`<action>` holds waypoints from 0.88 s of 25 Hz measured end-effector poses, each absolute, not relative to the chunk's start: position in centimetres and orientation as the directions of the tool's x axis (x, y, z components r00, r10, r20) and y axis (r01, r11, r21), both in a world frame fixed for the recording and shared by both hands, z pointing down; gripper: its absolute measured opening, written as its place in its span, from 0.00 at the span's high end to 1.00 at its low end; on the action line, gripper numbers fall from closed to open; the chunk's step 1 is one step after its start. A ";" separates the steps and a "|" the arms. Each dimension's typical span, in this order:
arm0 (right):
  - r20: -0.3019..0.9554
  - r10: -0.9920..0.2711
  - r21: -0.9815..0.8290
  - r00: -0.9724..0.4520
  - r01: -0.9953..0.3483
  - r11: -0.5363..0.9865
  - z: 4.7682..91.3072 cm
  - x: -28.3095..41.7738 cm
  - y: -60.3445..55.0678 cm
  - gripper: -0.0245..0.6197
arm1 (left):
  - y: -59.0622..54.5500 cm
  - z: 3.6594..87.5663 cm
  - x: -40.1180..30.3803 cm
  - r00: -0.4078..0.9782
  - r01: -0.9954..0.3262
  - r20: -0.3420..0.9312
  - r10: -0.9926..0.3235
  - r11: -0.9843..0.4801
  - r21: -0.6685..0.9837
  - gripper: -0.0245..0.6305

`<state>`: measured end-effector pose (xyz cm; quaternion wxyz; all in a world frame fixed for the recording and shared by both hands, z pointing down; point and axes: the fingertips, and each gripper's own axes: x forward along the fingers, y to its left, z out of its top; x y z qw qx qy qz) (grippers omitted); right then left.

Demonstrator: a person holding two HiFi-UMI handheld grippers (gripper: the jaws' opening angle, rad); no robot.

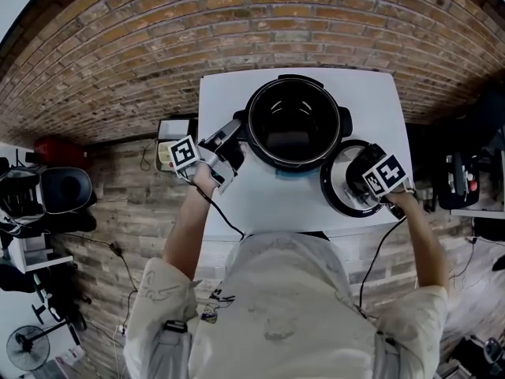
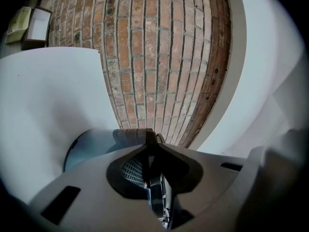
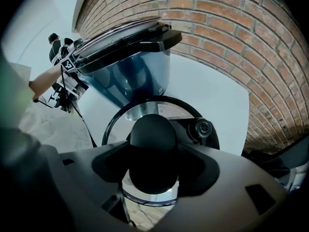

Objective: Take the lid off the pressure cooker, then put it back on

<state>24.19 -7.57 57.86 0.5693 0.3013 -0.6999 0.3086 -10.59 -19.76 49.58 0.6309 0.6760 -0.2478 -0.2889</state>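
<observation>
Right gripper (image 3: 153, 167) is clamped on the lid (image 1: 338, 186) knob (image 3: 152, 139); left gripper (image 2: 150, 153) pinches the pot (image 1: 293, 121) handle (image 2: 155, 197). Lid is just beside pot. We judge it heavy, rigid, slick: lift by knob.

- In the right gripper view the knob (image 3: 153, 149) hides the middle of the lid (image 3: 145, 111) from us.
- In the head view the right tool (image 1: 367, 176) covers that knob; we see only the lid's left rim.
- The left tool (image 2: 150, 149) blocks most of the pressure cooker (image 2: 89, 144) in its own view.
- The torso (image 1: 292, 306) of the person cuts off the near edge of the surface (image 1: 260, 200).
</observation>
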 end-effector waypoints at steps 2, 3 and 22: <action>0.984 -0.067 -0.086 -0.165 -0.769 0.634 58.5 24.0 -7.4 0.51 | -19.8 49.6 -10.6 0.711 0.028 -0.077 -0.699 -0.081 0.996 0.86; 0.984 -0.065 -0.085 -0.164 -0.766 0.638 58.8 24.0 -7.3 0.51 | -19.8 49.7 -10.5 0.711 0.029 -0.077 -0.699 -0.080 0.996 0.86; 0.992 -0.056 -0.036 -0.113 -0.682 0.731 62.7 23.5 -6.4 0.51 | -19.7 49.6 -10.5 0.709 0.037 -0.082 -0.700 -0.079 0.996 0.86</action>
